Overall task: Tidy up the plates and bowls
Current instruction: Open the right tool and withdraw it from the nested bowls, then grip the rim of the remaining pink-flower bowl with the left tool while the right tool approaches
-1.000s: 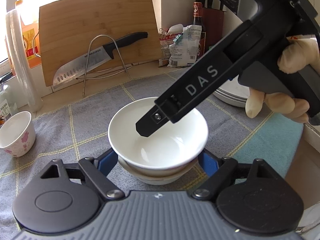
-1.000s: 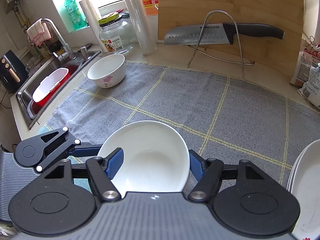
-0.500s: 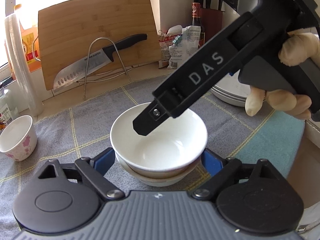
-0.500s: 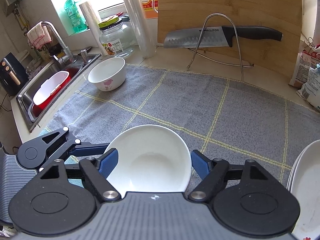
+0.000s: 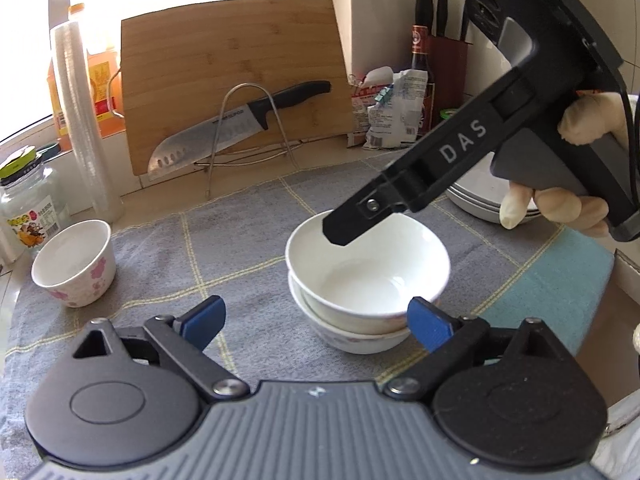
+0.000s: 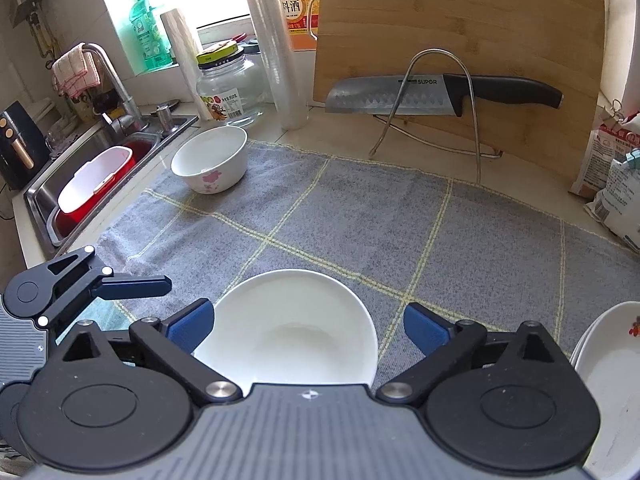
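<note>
Bowls stacked on the grey checked cloth, both tongs spreading.

White bowl [image 5: 368, 268] sits nested in a second bowl [image 5: 360, 338] on the counter [image 6: 340, 136]; left tongs [image 5: 316, 318] and right tongs [image 6: 306, 326] are opening, pads clear of it. Nearby: flowered bowl [image 6: 210, 164], plates [image 6: 608, 380], "SUPOR" knife [image 6: 420, 94] on a wire stand against a cutting board [image 6: 460, 28]. The right tongs read "DAS".
</note>
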Demonstrator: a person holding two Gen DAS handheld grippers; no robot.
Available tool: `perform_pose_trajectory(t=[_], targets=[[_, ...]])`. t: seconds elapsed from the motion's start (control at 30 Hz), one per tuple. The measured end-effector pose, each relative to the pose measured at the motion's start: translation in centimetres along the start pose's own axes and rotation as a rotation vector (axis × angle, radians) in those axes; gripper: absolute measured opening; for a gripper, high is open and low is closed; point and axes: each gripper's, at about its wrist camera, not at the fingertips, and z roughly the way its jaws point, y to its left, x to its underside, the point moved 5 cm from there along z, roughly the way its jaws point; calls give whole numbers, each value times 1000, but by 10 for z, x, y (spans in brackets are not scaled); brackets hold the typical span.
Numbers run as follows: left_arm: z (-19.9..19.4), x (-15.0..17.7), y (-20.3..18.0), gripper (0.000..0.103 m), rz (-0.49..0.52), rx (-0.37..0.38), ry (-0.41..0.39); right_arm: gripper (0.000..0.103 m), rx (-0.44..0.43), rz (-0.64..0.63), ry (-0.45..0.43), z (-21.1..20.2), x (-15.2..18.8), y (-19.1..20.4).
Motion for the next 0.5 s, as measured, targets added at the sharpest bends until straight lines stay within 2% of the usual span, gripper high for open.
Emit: perform_pose_trajectory(t=[0.3,0.5], targets=[[-15,11,54,97,-71,-142,-2,103,28,-87,-31,14,-21,29],[-22,16,107,101,-119,-233,-30,103,25,-124,-46,31,-36,58]])
